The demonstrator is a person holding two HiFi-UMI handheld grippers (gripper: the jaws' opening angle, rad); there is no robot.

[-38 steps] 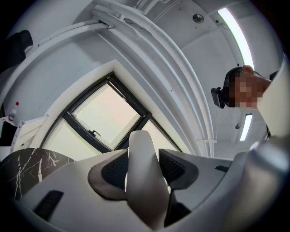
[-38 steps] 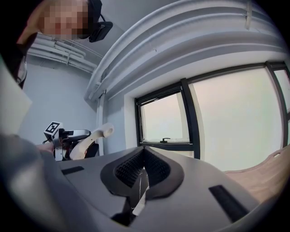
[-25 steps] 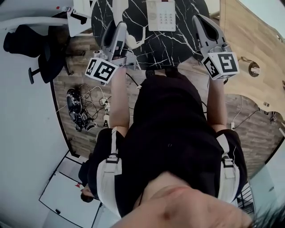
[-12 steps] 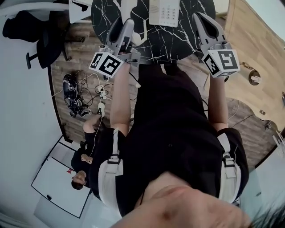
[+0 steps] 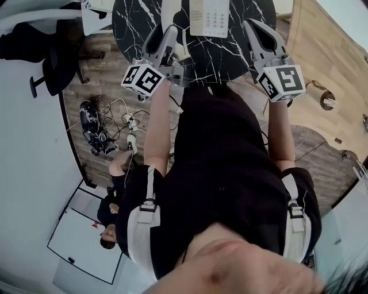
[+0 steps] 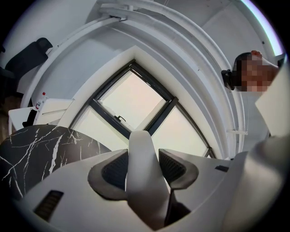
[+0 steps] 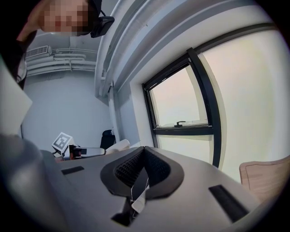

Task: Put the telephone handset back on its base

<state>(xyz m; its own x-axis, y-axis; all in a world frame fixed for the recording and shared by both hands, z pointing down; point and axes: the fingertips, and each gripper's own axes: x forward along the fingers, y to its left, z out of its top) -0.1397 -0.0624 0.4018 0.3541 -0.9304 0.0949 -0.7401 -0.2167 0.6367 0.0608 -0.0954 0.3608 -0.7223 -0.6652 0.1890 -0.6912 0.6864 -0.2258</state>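
Since the earlier frame both hands have sunk towards the worktop (image 5: 135, 23). In the head view the left tongs (image 5: 165, 37) have slid right and up, closing most of the gap to the telephone base (image 5: 210, 17). The right tongs (image 5: 257, 31) have shifted far less.

The handset (image 6: 143, 176) is off the worktop and in the left tongs. The left gripper view shows its white body rising between the two ribbed pads, which stand wide apart and press on either flank. Its long axis runs out along the line the tongs point, with the rounded end past the pad tips. The right tongs are pressed together, pad against pad, with nothing pinched between them. They hang over the near edge of the worktop, just right of the base.

The coming move turns on one relation — the base lies ahead of the left tongs and a little to their right, near but not touching. Its long side appears to run roughly the same way as the handset. That suggests a short carry rightward and down, with little turning needed. The left hand holds the handset and is the nearer one, so the job looks to be its alone. Whether the handset's ends line up with the cradle cannot be told from here.
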